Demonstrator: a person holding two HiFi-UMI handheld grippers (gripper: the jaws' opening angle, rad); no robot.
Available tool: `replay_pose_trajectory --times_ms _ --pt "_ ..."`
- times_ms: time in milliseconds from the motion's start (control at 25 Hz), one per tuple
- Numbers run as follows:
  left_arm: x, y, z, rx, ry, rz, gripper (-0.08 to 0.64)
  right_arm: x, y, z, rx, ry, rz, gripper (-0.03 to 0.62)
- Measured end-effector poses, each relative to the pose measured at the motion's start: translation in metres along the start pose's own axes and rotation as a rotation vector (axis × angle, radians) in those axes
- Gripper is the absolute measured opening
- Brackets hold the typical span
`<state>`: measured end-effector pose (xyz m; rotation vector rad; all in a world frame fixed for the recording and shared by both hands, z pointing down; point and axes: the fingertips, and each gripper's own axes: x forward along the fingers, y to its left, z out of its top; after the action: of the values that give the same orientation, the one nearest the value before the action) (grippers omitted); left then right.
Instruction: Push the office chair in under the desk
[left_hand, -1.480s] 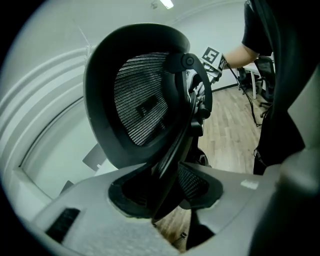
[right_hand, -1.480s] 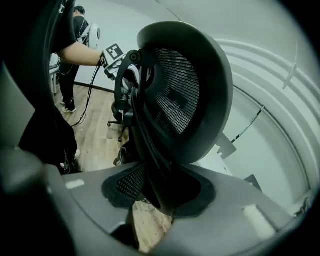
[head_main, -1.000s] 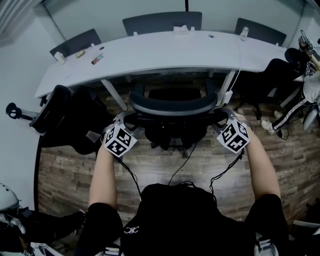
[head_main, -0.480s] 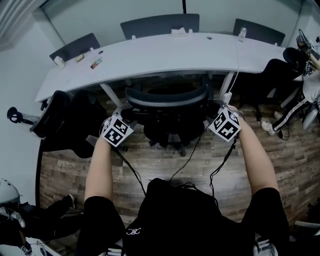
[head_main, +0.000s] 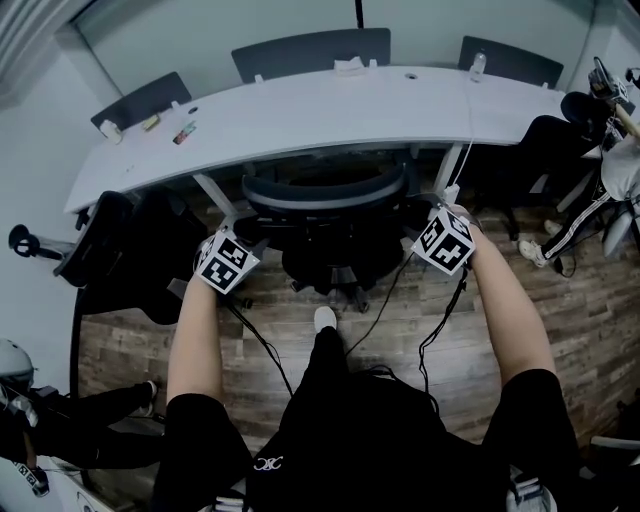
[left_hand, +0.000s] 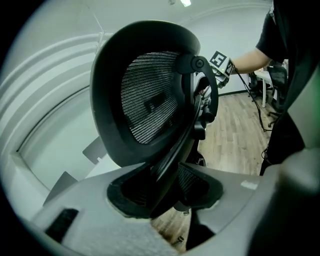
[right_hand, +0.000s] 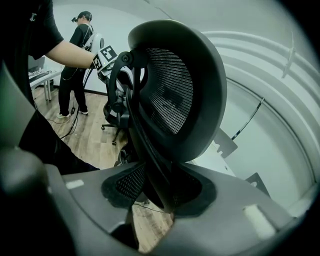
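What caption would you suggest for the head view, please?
Left gripper and right gripper clamp the office chair backrest before the curved white desk.

The office chair (head_main: 325, 195) stands at the desk's (head_main: 300, 115) near edge — another chair (head_main: 120, 245) to its left.

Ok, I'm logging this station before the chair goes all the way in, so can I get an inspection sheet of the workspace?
Surface: white curved desk, mostly bare; wood-plank floor below.
Job's things: office chair, backrest close to the desk's near edge.
Clutter: small items at the desk's left end; a bottle towards the right.
Grippers: left gripper and right gripper each shut on a side edge of the backrest.
Cables: black cables trail from both grippers to the person.
Surroundings: second black chair at left; chairs behind the desk; another person's leg at right.
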<state>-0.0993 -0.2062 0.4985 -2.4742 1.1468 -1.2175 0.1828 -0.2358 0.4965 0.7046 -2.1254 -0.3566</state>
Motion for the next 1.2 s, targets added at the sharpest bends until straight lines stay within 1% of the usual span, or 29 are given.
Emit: replay_pose_trajectory --times_ms 200,440,720,880,1040,1080,1200 --pt "0.010 0.016 0.003 0.006 -0.013 -0.011 0.172 0.010 -0.016 0.005 0.004 0.005 0.011 0.173" --pt "0.015 0.019 0.001 0.023 -0.038 -0.007 0.172 0.016 -0.015 0.003 0.000 -0.017 0.007 0.172" --pt "0.028 0.028 0.003 0.032 -0.065 -0.001 0.172 0.025 -0.028 0.001 0.005 0.001 -0.001 0.172" --pt "0.046 0.039 0.015 0.030 -0.072 -0.003 0.172 0.031 -0.047 -0.006 0.019 0.019 0.001 0.172" --pt "0.052 0.036 0.000 0.035 -0.076 0.012 0.172 0.044 -0.037 -0.010 0.020 0.024 -0.019 0.175" --pt "0.056 0.039 0.003 0.033 -0.075 0.013 0.172 0.048 -0.044 -0.011 0.024 0.022 -0.022 0.176" --pt "0.073 0.062 0.024 0.021 -0.067 0.017 0.172 0.057 -0.084 -0.010 0.040 0.019 -0.025 0.178"
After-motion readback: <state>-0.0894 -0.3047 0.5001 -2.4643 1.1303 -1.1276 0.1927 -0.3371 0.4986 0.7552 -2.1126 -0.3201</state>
